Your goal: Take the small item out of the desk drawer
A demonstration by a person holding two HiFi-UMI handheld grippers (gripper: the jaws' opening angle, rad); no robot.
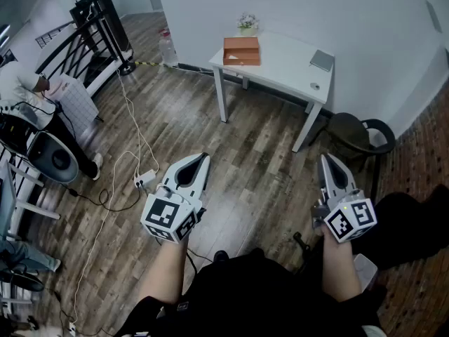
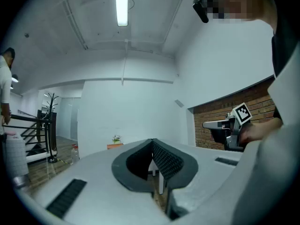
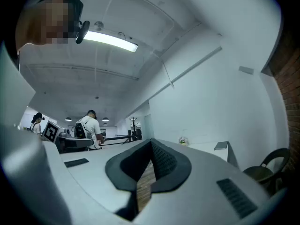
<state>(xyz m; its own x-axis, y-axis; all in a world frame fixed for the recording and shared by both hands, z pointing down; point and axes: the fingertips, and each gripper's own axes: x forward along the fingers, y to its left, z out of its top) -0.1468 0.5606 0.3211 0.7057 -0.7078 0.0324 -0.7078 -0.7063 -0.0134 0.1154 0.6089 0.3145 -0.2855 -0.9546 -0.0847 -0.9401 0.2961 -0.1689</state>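
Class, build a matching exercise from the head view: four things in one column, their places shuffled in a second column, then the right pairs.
Things
1. orange rectangular box
2. flat grey pad
3. dark round-backed chair
4. white power strip

Places
A. on the wooden floor, away from the table
B. on the left end of the white table
C. on the floor beside the table's right legs
D. on the table's right end, by the wall

Pairs: 1-B, 2-D, 3-C, 4-A

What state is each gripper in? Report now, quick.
Left gripper: closed, holding nothing.
Right gripper: closed, holding nothing.
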